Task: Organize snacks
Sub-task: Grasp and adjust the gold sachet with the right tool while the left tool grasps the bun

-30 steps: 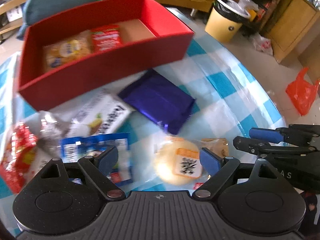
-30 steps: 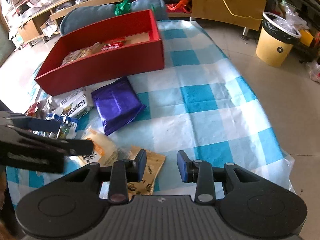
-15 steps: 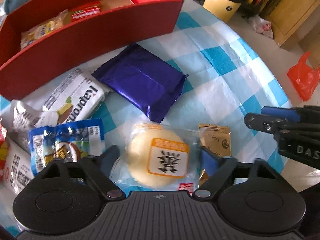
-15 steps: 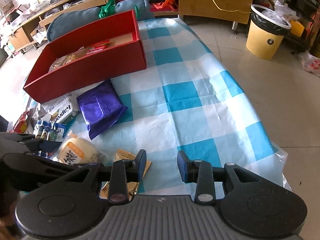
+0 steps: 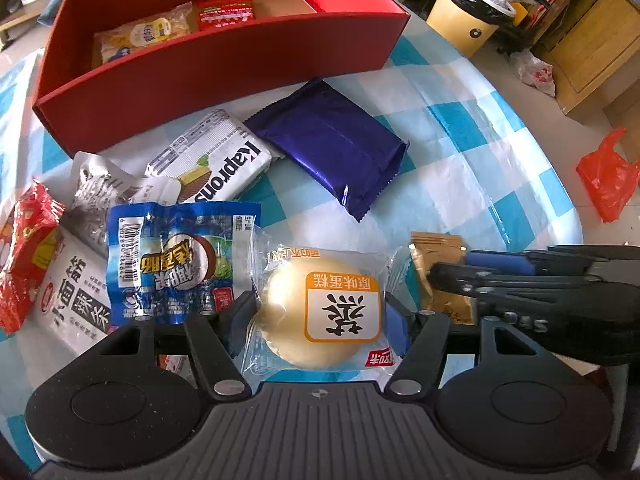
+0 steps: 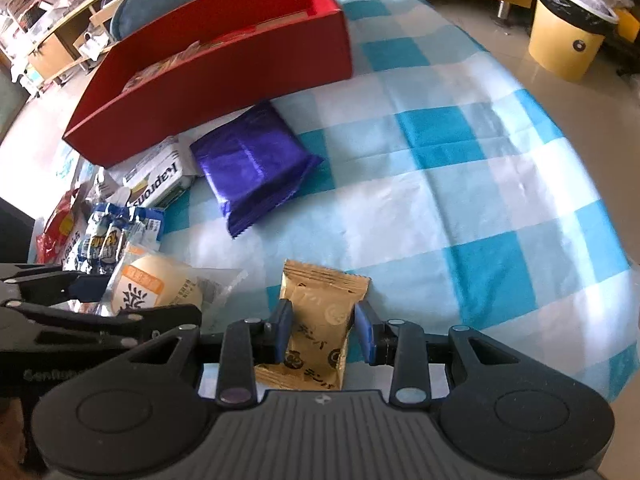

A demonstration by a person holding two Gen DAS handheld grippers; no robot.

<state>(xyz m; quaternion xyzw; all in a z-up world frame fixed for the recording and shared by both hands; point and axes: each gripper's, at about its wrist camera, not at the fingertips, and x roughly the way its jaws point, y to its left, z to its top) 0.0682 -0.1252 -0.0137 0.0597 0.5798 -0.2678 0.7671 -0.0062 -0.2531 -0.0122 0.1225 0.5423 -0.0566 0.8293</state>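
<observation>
Left wrist view puts our left gripper (image 5: 320, 316) nearest, its jaws closing around the round cake (image 5: 320, 312) in its clear wrapper; the blue pads sit at the wrapper's two sides, and we cannot tell whether they press it yet. Just left of the cake lies the blue sachet (image 5: 180, 264), then a white pack (image 5: 76, 300) and a red bag (image 5: 24, 256) at the edge. To the right, our right gripper (image 6: 322, 334) straddles the gold packet (image 6: 320, 320): in its own view the jaws stand partly open with the packet between them, the left pad at the packet's edge, a small gap at the right pad. Both snacks lie on the blue-checked cloth (image 6: 460, 184). Farther off sit the Kaprons bar (image 5: 216, 160) and the purple pack (image 5: 332, 144), side by side. Behind them stands the red box (image 5: 224, 64), holding a yellow snack (image 5: 144, 36) and a red one (image 5: 224, 12). Beyond the table's edge stands a yellow bin (image 5: 468, 12).
</observation>
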